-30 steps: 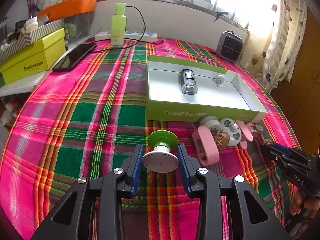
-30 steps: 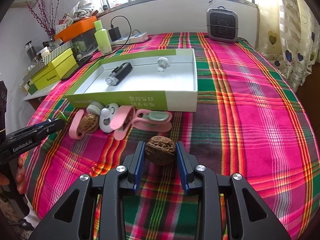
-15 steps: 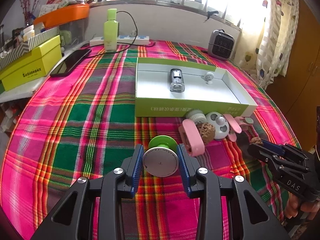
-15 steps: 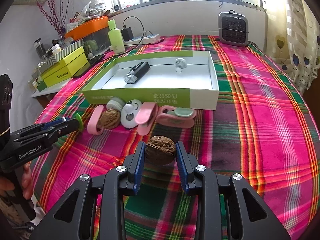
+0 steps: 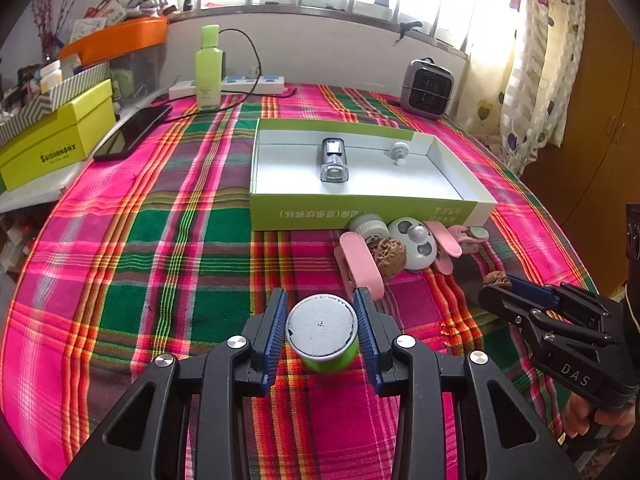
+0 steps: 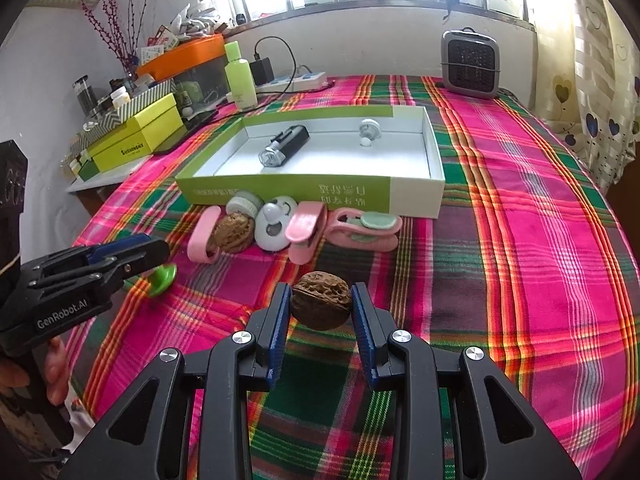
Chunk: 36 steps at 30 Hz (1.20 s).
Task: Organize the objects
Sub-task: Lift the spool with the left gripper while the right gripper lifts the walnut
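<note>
Plaid cloth (image 5: 168, 240) in pink, green and orange covering the table; window and curtain behind.

- Green box (image 5: 360, 216) near centre, open on top. Inside: a dark device (image 5: 334, 160) lying flat, a small white knob (image 5: 399, 151) beside it, apart.
- Loose items in a row just in front of the box's near wall: pink clip (image 5: 360, 264), walnut (image 5: 389, 254) touching it, white round piece (image 5: 416, 242), second pink clip (image 6: 360, 226) with a pale green pad.
- Left gripper (image 5: 322, 330): clenched on a green cap (image 5: 322, 334), white face toward the camera, blue pads (image 5: 276, 328) pressing both sides. Cap held above the cloth, near the row, well short of the box.
- Right gripper (image 6: 321, 308): clenched on a second walnut (image 6: 321, 300), pads against both sides. Walnut held above the cloth, in front of the row.
- Seen from the left wrist: right gripper at lower right, walnut at its tip, a hand (image 5: 584, 420) on the handle.
- Seen from the right wrist: left gripper at lower left, green cap's rim showing past its tip.
- Background: lime bottle (image 5: 209, 68), power strip (image 5: 240, 85), small heater (image 5: 426, 84), yellow box (image 5: 56, 136), phone (image 5: 134, 132).
</note>
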Each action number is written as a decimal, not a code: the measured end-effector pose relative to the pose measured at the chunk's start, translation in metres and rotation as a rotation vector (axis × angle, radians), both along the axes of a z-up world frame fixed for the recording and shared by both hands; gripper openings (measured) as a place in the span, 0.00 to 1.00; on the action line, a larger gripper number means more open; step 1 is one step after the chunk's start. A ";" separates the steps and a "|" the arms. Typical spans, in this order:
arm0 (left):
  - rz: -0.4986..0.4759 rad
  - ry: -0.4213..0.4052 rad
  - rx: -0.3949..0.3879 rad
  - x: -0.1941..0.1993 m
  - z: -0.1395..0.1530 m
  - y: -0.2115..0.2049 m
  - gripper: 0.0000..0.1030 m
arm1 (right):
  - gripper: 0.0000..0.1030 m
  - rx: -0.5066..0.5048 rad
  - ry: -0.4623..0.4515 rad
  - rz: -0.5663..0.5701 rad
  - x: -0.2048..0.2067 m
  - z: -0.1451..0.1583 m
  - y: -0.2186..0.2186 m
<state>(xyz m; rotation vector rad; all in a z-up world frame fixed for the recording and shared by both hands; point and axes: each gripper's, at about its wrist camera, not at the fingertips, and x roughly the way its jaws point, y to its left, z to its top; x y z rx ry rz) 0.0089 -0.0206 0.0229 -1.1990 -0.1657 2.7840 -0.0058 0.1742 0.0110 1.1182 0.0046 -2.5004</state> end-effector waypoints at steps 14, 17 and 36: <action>-0.011 0.005 0.006 -0.001 -0.002 0.001 0.31 | 0.31 0.004 -0.002 0.009 0.000 0.000 -0.002; -0.018 -0.009 0.010 -0.001 -0.005 0.000 0.31 | 0.31 0.004 -0.008 0.009 -0.001 -0.002 -0.002; -0.011 -0.025 0.009 -0.002 -0.011 0.000 0.30 | 0.31 -0.002 -0.022 0.015 -0.003 -0.005 -0.005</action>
